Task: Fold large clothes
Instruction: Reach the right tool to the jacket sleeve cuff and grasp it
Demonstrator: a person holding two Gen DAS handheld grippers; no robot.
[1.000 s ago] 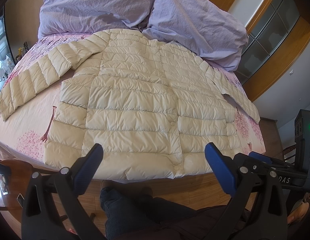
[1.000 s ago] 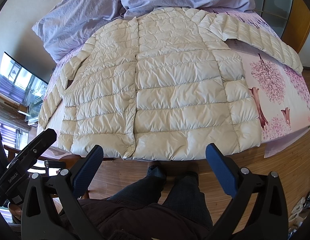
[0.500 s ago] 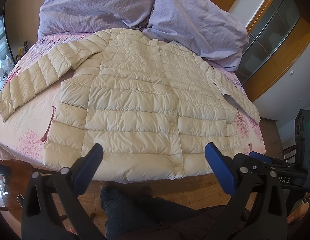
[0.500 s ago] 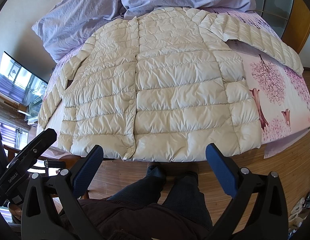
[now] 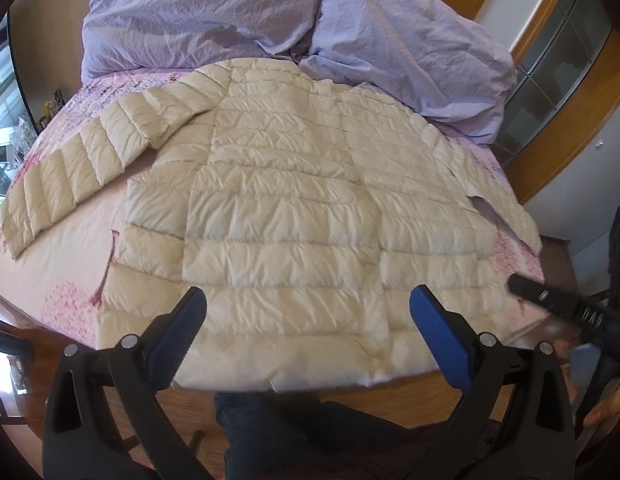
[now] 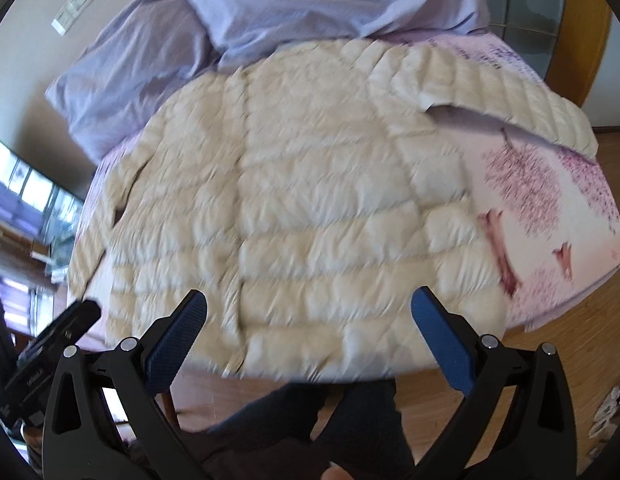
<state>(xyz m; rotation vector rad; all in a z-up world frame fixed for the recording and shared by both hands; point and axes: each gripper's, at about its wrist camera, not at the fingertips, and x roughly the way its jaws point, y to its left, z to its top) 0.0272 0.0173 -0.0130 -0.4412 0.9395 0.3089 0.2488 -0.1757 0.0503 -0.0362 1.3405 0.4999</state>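
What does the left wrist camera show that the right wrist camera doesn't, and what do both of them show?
Only the left wrist view shows the right gripper coming in from the side, and a sleeve stretched out flat across the bed. Only the right wrist view shows a wall switch, a window and the left gripper. Both show the cream jacket spread on the bed, purple pillows, and open blue-padded fingers.
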